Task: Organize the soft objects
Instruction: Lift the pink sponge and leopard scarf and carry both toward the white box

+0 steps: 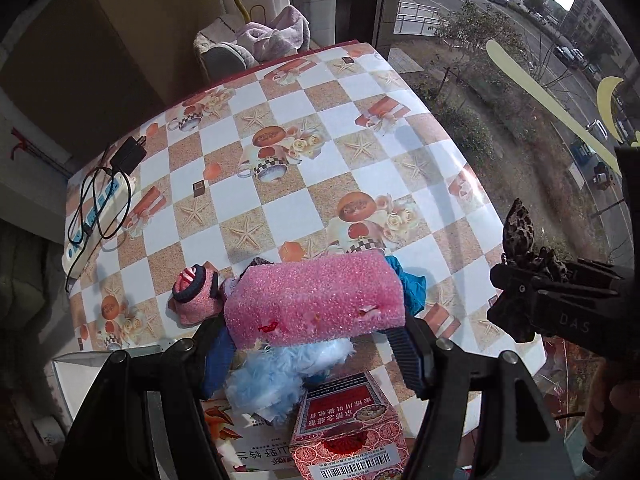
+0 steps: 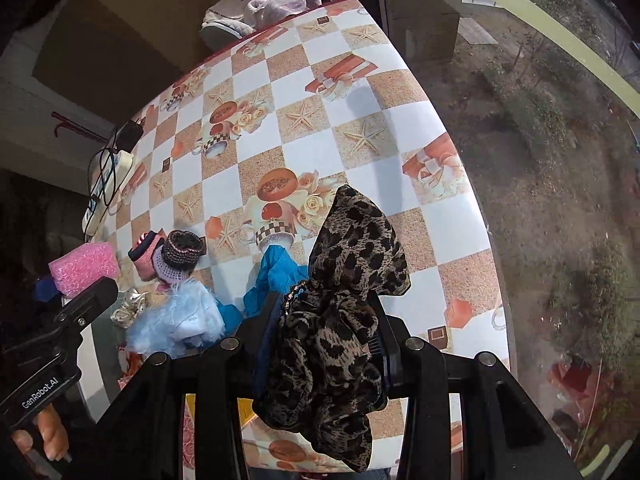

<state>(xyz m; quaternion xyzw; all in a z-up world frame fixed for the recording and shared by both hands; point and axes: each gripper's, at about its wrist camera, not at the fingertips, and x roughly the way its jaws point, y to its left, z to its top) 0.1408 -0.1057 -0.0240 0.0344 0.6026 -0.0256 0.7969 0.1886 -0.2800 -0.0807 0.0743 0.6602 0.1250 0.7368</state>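
**Spotter:** Both grippers are loaded. Your left gripper (image 1: 316,344) clamps the pink foam block (image 1: 316,300) across its width, fingers spread about as wide as the block, and your right gripper (image 2: 326,344) pinches the leopard-print bow (image 2: 340,300), jaws drawn in close on the bunched fabric.

**Operator:** Where's the rest?

**Spotter:** Heaped at the near end of the checked tablecloth (image 1: 304,136) — a fluffy light-blue piece (image 2: 176,320), a blue cloth (image 2: 276,272), then the two small knitted hats (image 2: 168,256) side by side.

**Operator:** What can go wrong?

**Spotter:** The biggest risk, I'd judge, is the bow: most of it hangs loose below your fingers, so a quick swing could snag it on the blue cloth or let it slip out. The foam looks squashy; a hard squeeze may let it pop free. Your two grippers are also near each other, so crossing paths could knock them together.

**Operator:** Room?

**Spotter:** Plenty across the far half of the cloth. Keep off the right edge by the window glass, the power strip (image 1: 96,216) at the left edge, and the red carton (image 1: 348,432) beneath your left gripper.
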